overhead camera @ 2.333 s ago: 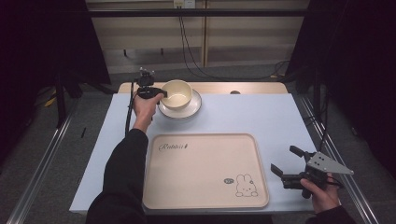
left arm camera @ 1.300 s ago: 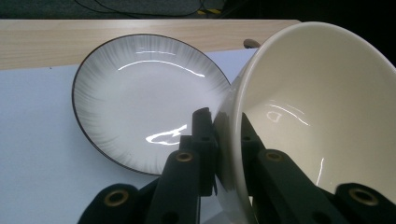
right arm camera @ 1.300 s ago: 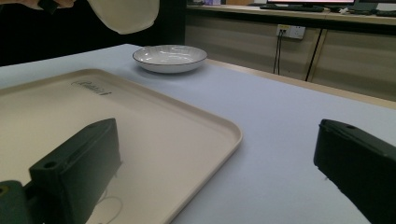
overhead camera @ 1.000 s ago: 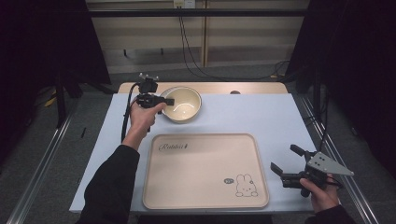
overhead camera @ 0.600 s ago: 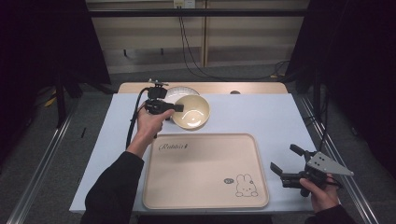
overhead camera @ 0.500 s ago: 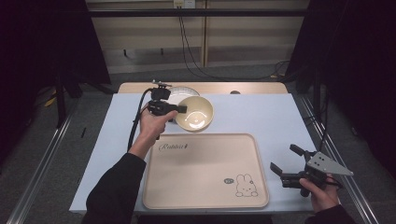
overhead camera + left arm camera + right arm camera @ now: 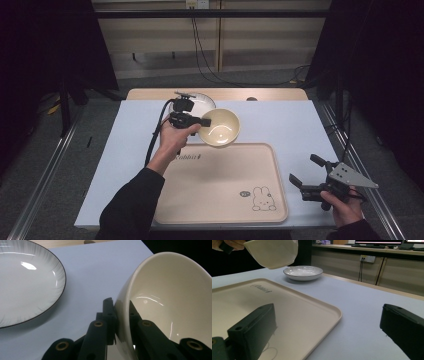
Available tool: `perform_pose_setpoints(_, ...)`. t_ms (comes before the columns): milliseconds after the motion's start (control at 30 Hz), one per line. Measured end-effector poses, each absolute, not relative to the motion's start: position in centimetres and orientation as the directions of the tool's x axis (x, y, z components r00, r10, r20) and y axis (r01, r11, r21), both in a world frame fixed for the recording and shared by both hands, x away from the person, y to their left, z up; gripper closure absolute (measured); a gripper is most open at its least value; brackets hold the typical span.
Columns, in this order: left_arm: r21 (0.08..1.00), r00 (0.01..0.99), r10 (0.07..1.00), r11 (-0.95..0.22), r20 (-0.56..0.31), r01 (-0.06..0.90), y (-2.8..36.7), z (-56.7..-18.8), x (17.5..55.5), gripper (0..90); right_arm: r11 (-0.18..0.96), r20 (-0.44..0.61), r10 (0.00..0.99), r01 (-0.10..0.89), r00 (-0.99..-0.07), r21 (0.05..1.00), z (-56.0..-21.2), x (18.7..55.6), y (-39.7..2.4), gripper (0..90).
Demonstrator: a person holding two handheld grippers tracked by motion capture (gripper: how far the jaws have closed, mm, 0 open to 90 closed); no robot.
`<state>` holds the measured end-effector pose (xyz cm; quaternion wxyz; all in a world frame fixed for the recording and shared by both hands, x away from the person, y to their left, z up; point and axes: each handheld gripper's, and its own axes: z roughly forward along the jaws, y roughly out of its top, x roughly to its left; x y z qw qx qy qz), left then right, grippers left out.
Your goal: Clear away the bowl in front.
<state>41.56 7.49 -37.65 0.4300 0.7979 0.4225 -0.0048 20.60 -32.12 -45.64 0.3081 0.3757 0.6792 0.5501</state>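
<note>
Pale tabletop (image 7: 125,150) across mid-frame, cream tray (image 7: 220,200) at lower centre, plate (image 7: 202,102) at upper centre. Bowl (image 7: 219,128) lifted, tilted, just above the tray's top edge, rim pinched between left gripper (image 7: 200,121) fingers (image 7: 108,315). Right gripper (image 7: 306,172) at lower right, fingers wide apart, empty. Best to level the bowl, lower gently onto the tray, loosen afterwards.

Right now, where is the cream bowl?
In the high view, the cream bowl is held tilted in the left gripper, above the table between the white plate and the beige tray.
</note>
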Motion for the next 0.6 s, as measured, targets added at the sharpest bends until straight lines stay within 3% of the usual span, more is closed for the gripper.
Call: perform_pose_setpoints(600, 0.656, 0.671, 0.637, -0.326, -0.380, 0.681, 3.4, -39.5, 40.7, 83.5, 0.114, -0.010, 0.850, 0.166, -0.526, 0.979, -45.6, 20.6, -32.1, 0.1)
